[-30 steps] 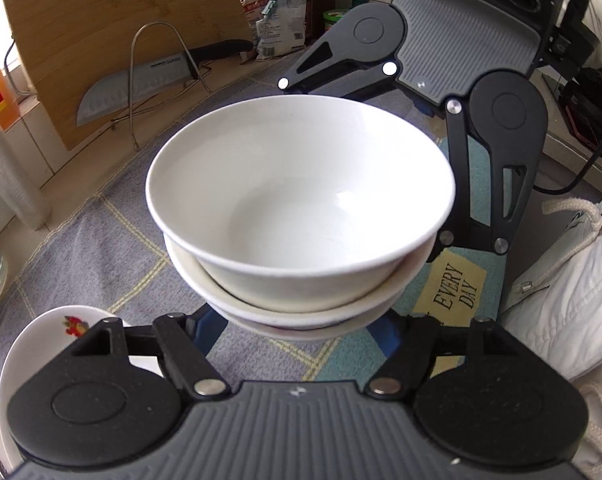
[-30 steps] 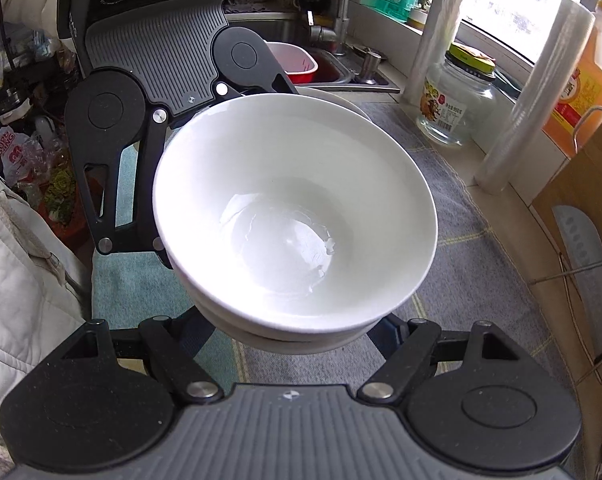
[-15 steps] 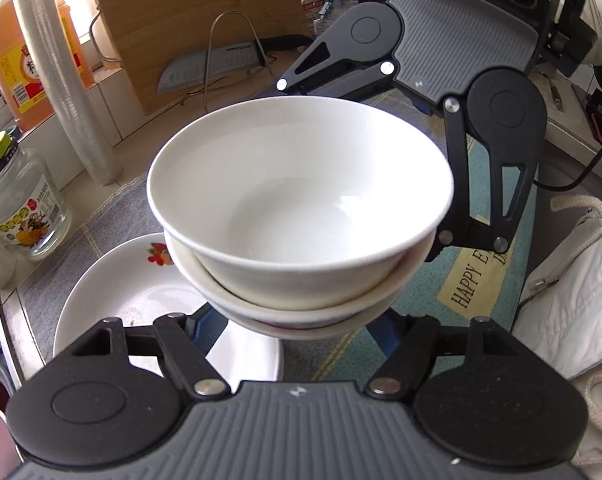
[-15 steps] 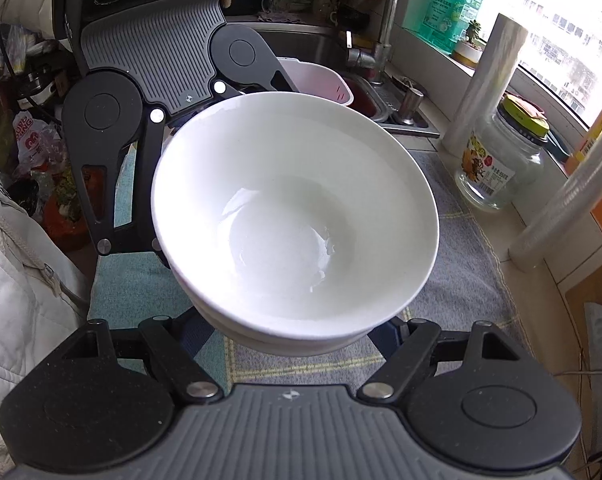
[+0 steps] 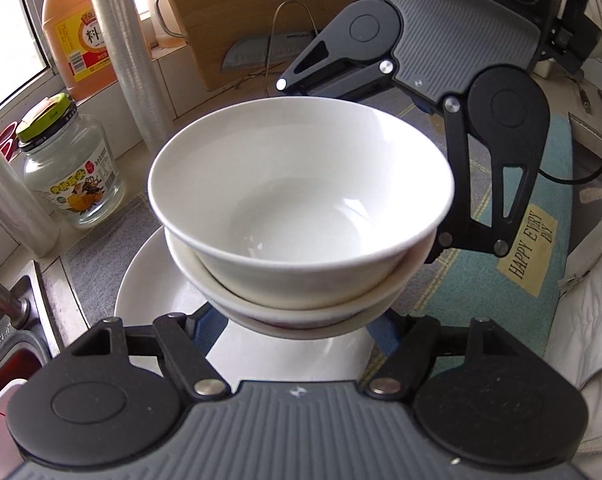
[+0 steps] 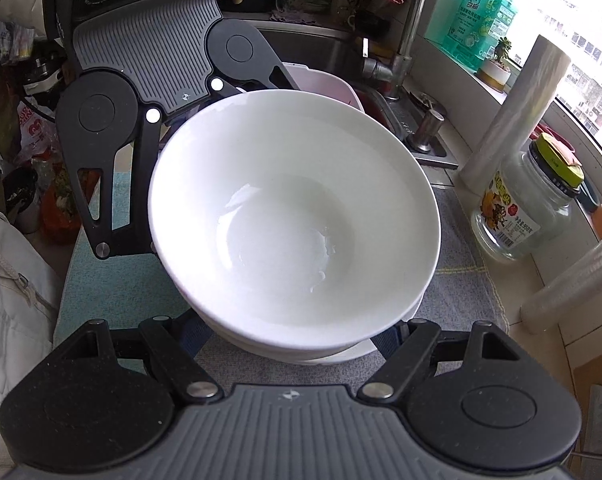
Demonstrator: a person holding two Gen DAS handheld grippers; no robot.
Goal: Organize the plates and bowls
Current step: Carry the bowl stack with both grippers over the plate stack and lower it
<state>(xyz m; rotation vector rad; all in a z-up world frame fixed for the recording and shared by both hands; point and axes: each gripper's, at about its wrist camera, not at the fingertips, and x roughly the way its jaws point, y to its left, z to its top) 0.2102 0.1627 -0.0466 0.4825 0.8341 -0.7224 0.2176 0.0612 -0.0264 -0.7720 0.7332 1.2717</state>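
A stack of white bowls (image 5: pixel 301 216) is carried between the two grippers, the left gripper (image 5: pixel 297 320) at the near side in its own view and the right gripper (image 6: pixel 293 332) opposite. Each pair of jaws reaches under the stack's lower bowls from its own side, spread wide around the base; the fingertips are hidden beneath the bowls, so whether they pinch or merely cradle cannot be told. The relation that matters lies straight below the jaws: a white plate (image 5: pixel 149 280) rests on the grey mat (image 6: pixel 453 280) of the desk, largely under the stack, a little toward the sink (image 6: pixel 321 48). The stack looks raised off it. Ahead and left of the left jaws a glass jar (image 5: pixel 67 172) and a film roll (image 5: pixel 117 40) crowd the windowsill side; the desk's front edge lies opposite them.
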